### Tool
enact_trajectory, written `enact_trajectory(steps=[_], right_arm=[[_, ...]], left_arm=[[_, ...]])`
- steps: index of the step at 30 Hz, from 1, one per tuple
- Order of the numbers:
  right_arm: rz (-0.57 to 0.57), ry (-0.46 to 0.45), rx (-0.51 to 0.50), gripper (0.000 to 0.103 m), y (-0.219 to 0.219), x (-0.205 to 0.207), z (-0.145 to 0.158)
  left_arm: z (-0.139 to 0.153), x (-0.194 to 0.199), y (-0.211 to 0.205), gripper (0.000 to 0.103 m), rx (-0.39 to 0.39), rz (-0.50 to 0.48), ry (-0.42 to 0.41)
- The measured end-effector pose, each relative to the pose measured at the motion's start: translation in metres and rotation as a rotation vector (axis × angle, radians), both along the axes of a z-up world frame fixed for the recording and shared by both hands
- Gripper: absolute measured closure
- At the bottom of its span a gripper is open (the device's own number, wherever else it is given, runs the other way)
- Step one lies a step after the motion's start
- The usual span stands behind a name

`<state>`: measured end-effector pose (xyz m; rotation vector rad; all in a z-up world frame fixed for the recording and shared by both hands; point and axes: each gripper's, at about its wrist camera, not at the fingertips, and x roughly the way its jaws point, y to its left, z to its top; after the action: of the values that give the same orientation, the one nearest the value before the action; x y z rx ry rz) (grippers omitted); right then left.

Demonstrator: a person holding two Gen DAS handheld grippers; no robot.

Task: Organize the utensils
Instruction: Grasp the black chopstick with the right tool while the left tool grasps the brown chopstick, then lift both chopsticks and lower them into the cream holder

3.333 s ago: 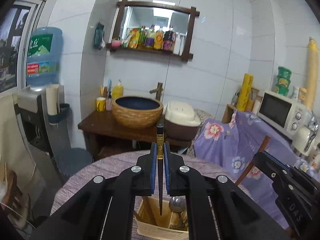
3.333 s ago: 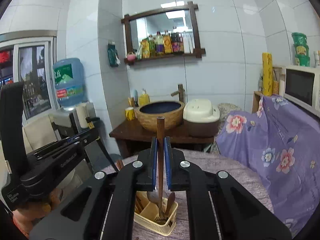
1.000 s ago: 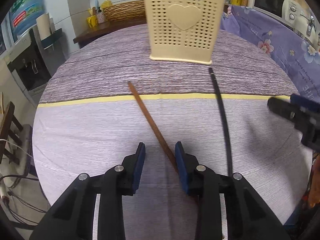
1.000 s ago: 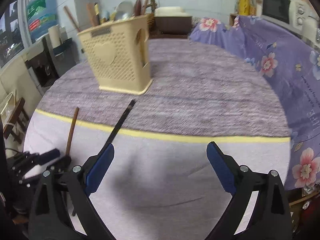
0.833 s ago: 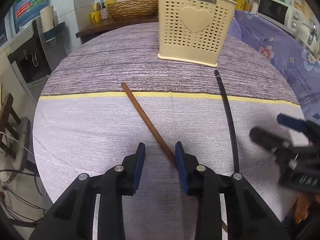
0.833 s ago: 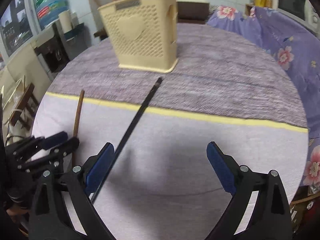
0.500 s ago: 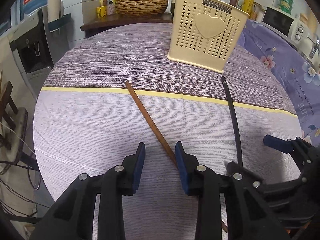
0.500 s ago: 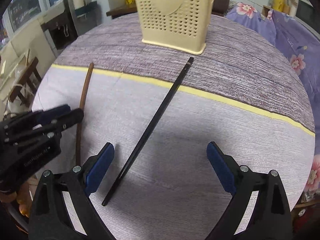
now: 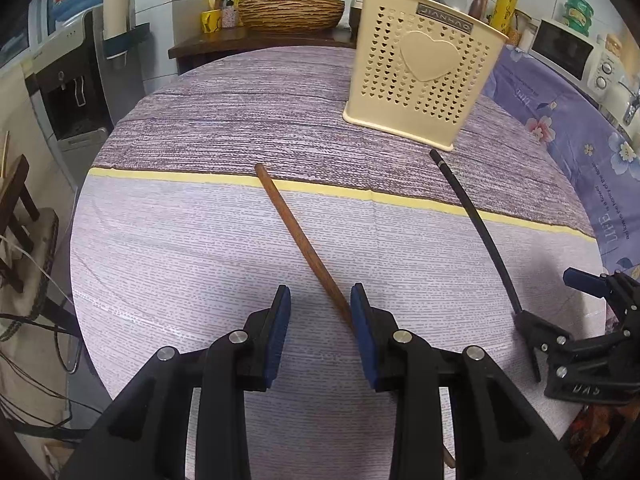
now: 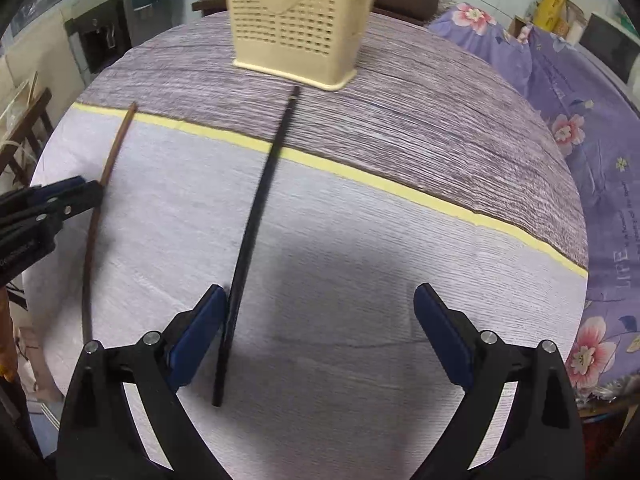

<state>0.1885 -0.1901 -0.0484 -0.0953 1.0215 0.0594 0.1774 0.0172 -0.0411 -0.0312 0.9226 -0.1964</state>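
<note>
- Now, at the lower centre of the left wrist view, your left gripper (image 9: 320, 316) stands partly open around the brown chopstick (image 9: 298, 240); the stick runs just beside the right pad (image 9: 362, 322), and you hold nothing yet.
- That brown chopstick slants up and left across the yellow stripe (image 9: 180, 176) of the table cloth (image 9: 180, 240).
- At upper right of that frame the cream utensil basket (image 9: 424, 76) stands upright, with handles poking out of its top.
- Right of centre the black chopstick (image 9: 476, 224) lies, its far tip near the basket's foot.
- At the bottom of the right wrist view, your right gripper (image 10: 320, 336) is spread wide and empty; the black chopstick (image 10: 256, 220) passes just beside its left pad (image 10: 200, 332).
</note>
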Motion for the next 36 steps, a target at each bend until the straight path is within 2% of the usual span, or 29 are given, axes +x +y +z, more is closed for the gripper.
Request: enact_trajectory(steps=[5, 8, 11, 14, 15, 19, 22, 25, 36], right_arm=[[0.028, -0.103, 0.155, 0.011, -0.010, 0.010, 0.014], [0.055, -0.127, 0.203, 0.019, -0.005, 0.027, 0.021], [0.099, -0.142, 0.187, 0.030, 0.007, 0.049, 0.026], [0.119, -0.140, 0.166, 0.040, 0.013, 0.071, 0.027], [0.116, -0.131, 0.153, 0.041, 0.015, 0.081, 0.025], [0.099, -0.074, 0.151, 0.057, 0.019, 0.110, 0.015], [0.084, -0.044, 0.158, 0.062, 0.022, 0.125, 0.009], [0.072, -0.052, 0.134, 0.064, 0.026, 0.129, 0.008], [0.074, -0.070, 0.082, 0.066, 0.032, 0.131, 0.006]], left_arm=[[0.004, 0.010, 0.010, 0.069, -0.018, 0.050, 0.000], [0.006, 0.023, 0.011, 0.069, -0.008, 0.079, -0.006], [0.005, 0.040, 0.009, 0.069, 0.034, 0.112, -0.010], [0.003, 0.053, 0.010, 0.069, 0.031, 0.140, 0.003], [0.003, 0.056, 0.009, 0.069, 0.033, 0.144, 0.004], [-0.001, 0.064, 0.006, 0.072, 0.040, 0.166, 0.009], [-0.001, 0.069, 0.002, 0.074, 0.059, 0.164, 0.006], [0.001, 0.076, -0.006, 0.075, 0.059, 0.144, 0.012], [0.001, 0.084, -0.037, 0.075, 0.088, 0.069, 0.000]])
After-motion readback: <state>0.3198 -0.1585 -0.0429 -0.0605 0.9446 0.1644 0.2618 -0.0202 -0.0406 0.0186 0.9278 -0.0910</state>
